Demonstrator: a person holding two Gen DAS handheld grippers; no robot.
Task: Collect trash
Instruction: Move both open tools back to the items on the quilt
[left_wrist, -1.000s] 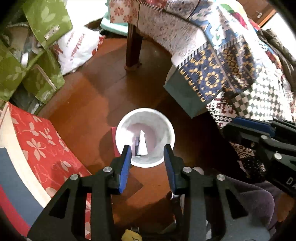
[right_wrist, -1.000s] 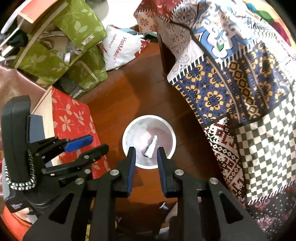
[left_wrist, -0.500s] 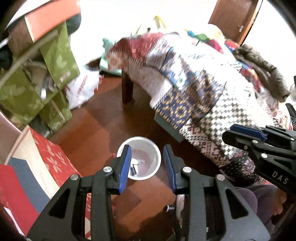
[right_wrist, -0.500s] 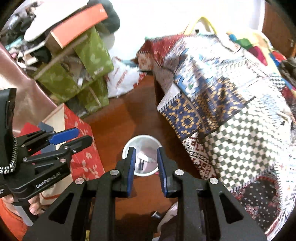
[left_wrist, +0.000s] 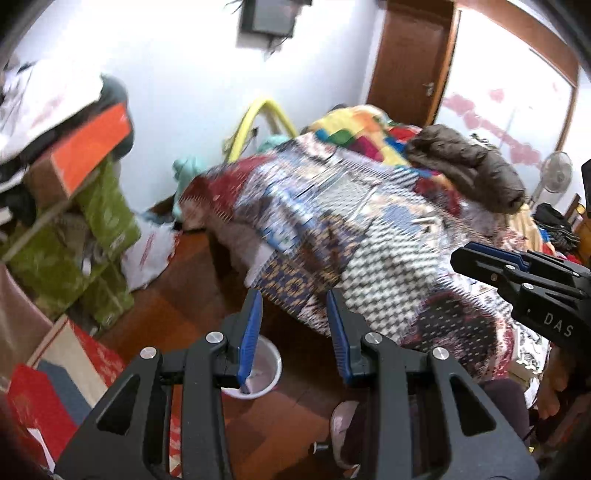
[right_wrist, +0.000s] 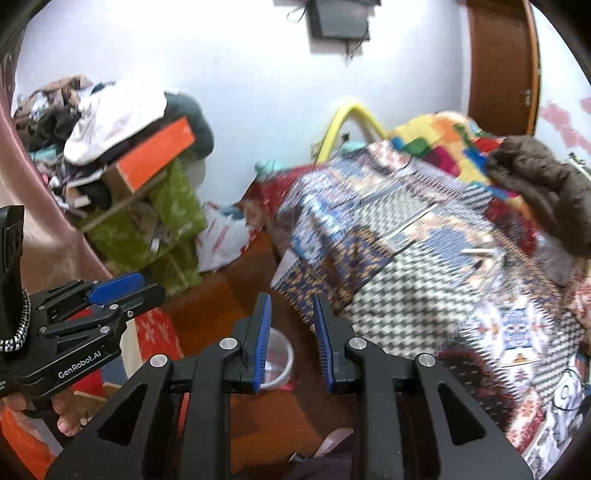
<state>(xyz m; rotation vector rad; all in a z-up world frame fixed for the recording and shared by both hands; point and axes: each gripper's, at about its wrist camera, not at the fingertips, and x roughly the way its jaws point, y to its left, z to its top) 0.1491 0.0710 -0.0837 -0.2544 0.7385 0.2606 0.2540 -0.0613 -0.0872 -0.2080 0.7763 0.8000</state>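
Both views have swung up from the round white plastic bin (left_wrist: 264, 365) toward the patchwork-quilted bed (left_wrist: 369, 229), the left claw (left_wrist: 293, 332) and right claw (right_wrist: 291, 341) part-open and empty, so motion blur could make them overlook small litter on the quilt.

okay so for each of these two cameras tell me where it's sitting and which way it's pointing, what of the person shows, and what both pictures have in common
Left wrist: rides on the left tongs, looking forward and down past the white bucket to the quilt-covered bed; the right tongs enter at right.
Right wrist: rides on the right tongs, facing the same way; the left tongs and the fingers gripping them show at left.
Shared: bucket, bed, green boxes, yellow hoop, brown door. Both tongs are open and empty.
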